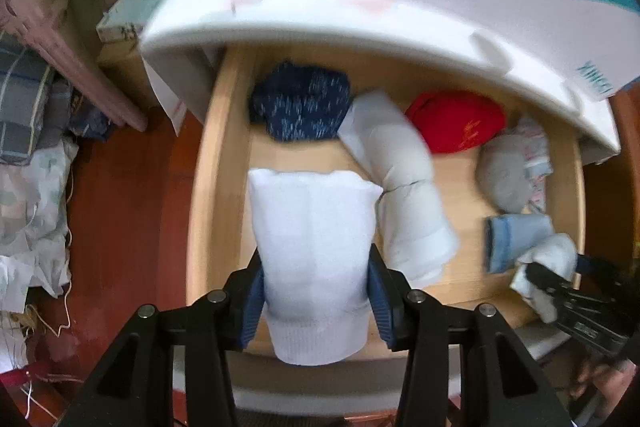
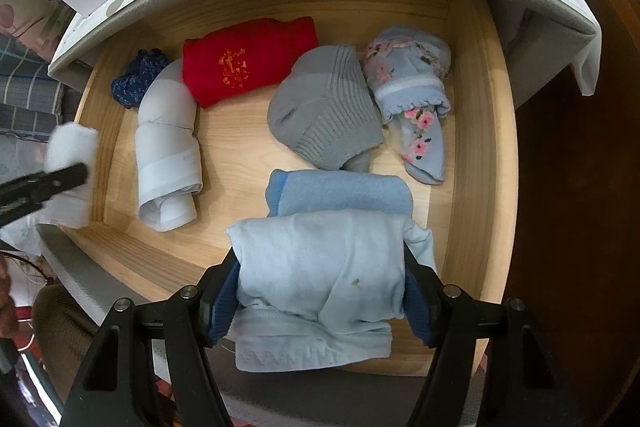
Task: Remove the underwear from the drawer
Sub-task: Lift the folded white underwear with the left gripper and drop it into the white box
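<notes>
I have my left gripper (image 1: 316, 293) clamped on a white folded piece (image 1: 314, 251) and my right gripper (image 2: 320, 291) on pale blue underwear (image 2: 320, 267), both over the open wooden drawer (image 2: 472, 147). Loose folds could snag its front edge (cluttered bedroom, red floor (image 1: 132, 207)).

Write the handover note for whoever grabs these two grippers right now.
Left hand-held gripper: shut on a white folded garment, held above the drawer's front left corner.
Right hand-held gripper: shut on a pale blue folded underwear, held over the front of the wooden drawer.
Left in the drawer: navy speckled piece, white roll, red piece, grey piece, floral blue piece, blue folded piece.
Done: two pieces gripped. Left: carry both clear, then fetch the rest.
</notes>
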The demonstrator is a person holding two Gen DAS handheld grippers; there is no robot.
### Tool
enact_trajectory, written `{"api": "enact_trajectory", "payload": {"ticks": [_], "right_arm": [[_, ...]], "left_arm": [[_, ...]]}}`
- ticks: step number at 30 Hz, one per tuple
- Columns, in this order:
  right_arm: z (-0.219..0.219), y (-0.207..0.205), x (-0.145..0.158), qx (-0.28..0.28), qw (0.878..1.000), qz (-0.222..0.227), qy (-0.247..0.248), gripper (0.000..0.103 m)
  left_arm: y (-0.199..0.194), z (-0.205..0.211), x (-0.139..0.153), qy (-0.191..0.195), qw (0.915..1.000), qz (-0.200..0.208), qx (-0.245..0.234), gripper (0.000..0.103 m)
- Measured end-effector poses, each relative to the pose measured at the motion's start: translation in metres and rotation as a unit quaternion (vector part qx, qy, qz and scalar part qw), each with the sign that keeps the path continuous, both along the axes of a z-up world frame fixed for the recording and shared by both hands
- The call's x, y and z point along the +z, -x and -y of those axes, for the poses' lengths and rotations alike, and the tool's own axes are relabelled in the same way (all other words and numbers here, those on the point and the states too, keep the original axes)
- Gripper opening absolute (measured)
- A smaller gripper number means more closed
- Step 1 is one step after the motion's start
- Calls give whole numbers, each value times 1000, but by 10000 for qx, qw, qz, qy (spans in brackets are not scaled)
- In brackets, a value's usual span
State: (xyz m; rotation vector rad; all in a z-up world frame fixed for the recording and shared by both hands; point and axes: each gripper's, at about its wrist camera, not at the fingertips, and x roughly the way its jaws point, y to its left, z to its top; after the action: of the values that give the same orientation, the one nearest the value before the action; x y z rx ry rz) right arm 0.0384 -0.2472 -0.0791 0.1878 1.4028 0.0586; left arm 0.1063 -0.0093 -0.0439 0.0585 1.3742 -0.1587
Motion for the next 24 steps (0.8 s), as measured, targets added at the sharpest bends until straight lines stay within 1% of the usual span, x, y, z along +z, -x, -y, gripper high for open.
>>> {"api": "enact_trajectory", "payload": {"ticks": [3,8,11,12,14,18,21,24], "right_arm": [[0,0,0,10,10000,-5,36,66],[-1,0,-1,-2,10000,-5,51,66],[-1,0,-1,-6,10000,0,61,66],[-1,0,-1,-4,10000,2,67,66],[-1,0,-1,-4,10000,10,90,66],[-1,0,0,-19,9999,16,110,66],[-1,0,1,-33,9999,32,146,66],[-2,1,3,-38,9998,77,199,66]], "left_arm": [[2,-4,27,42,9996,284,-70,46],[3,-8,85,217,9962,836,-108,46],[-1,-8,129,339,9916,1243,-122,46],[-2,-9,138,341,9905,1330,-125,46],[-7,-5,168,349,9855,1652,-183,46],[-21,5,214,379,9762,2122,-227,46],[-43,19,233,407,9714,2320,-291,46],[-66,32,244,384,9680,2458,-332,46]]}}
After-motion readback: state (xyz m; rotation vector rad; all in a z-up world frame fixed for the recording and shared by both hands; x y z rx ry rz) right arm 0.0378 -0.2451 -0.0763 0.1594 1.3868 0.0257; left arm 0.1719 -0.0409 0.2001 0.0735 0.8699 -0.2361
